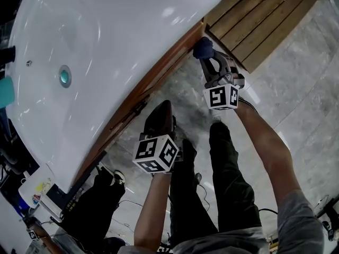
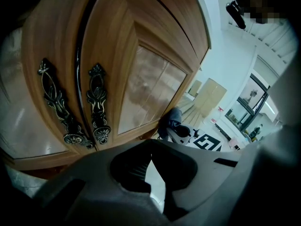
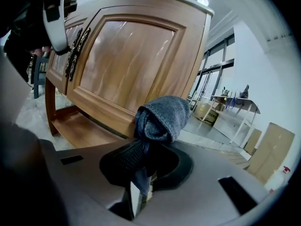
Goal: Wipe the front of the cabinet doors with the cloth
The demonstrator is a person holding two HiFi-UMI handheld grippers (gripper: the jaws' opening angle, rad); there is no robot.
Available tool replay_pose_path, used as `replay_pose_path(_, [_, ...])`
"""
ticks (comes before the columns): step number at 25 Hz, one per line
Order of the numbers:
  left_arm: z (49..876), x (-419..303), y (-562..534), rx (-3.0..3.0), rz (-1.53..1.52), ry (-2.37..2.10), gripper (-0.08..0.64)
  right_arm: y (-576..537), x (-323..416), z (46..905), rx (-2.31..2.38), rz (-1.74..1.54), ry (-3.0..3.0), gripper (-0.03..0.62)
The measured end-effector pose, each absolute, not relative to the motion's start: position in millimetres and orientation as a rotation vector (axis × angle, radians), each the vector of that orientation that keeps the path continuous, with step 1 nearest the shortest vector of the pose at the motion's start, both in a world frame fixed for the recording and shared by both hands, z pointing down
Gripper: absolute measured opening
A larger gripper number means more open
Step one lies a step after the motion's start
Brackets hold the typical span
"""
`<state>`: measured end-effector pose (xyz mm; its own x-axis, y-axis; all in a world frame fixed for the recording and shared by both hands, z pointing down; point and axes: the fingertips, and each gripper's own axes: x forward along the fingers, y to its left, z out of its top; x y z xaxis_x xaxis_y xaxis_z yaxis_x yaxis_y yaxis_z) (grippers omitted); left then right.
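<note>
White enamel fills the upper left of the head view: the sink [image 1: 106, 41] sits on top of the cabinet, and I see nothing in its bowl but the teal drain [image 1: 64, 75]. Below it, the cabinet doors [image 2: 150, 84] are shut, so whatever is inside is hidden from me. The two ornate handles [image 2: 96, 102] meet at the centre seam, left of middle in the left gripper view. In the middle of the head view my left gripper [image 1: 163, 110] hangs in front of the doors, jaws drawn together on nothing. Further right, my right gripper [image 1: 207, 58] is clamped on the bunched grey-blue cloth [image 3: 162, 117]. The cloth sits at the lower outer corner of the right-hand door. It is either touching the frame or just off it, and I can't say which. The wood shows no damp streaks or smears, so I can't judge how much has been wiped. My guess is the wiping is at the outer edge of the right door, with the panels and the area round the handles left to cover.
</note>
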<state>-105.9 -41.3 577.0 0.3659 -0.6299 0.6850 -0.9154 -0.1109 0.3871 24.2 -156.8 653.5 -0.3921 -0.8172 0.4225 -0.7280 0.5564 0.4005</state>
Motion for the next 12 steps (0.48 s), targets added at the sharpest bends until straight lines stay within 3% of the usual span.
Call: replay_pose_path(12, [582, -118, -38, 1.798, 0.431, -1.373, 0.008, -158, 9, 655, 1.199, -0.179, -2.227, 0.054])
